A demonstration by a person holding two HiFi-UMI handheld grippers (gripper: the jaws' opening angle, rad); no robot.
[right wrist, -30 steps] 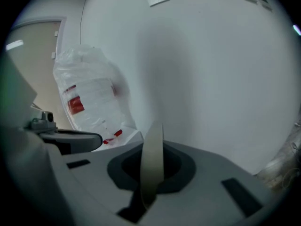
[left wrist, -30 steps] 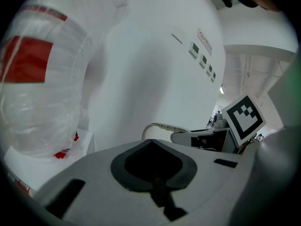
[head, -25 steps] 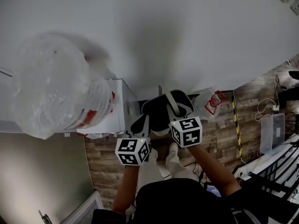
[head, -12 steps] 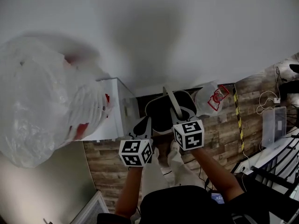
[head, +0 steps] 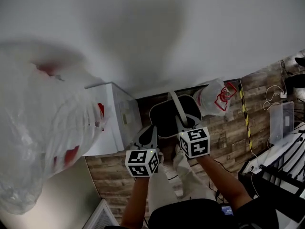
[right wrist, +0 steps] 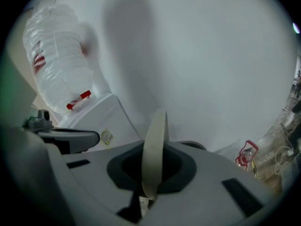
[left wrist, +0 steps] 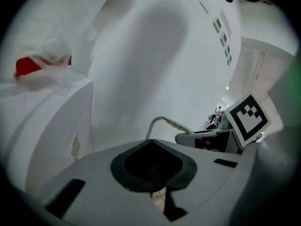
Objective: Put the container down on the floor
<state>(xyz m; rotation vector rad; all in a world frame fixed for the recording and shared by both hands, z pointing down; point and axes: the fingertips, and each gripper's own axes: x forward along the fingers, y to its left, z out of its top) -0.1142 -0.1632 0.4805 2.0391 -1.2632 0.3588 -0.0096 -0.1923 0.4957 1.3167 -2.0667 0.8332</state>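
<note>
Two grippers sit lower in the head view than a second ago, and the bagged stack [head: 43,128] looms larger at left, so lowering seems under way. The right gripper [right wrist: 149,192] clamps the handle [right wrist: 154,145] of the container [head: 164,120], which hangs mid-frame above the plank floor [head: 228,128]. The left gripper [left wrist: 157,192] is closed on nothing.

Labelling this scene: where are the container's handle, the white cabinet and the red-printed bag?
container's handle [right wrist: 154,142], right gripper view, middle of the strap.
white cabinet [head: 110,124], head view, its side wall.
red-printed bag [head: 212,101], head view, its white plastic.
</note>
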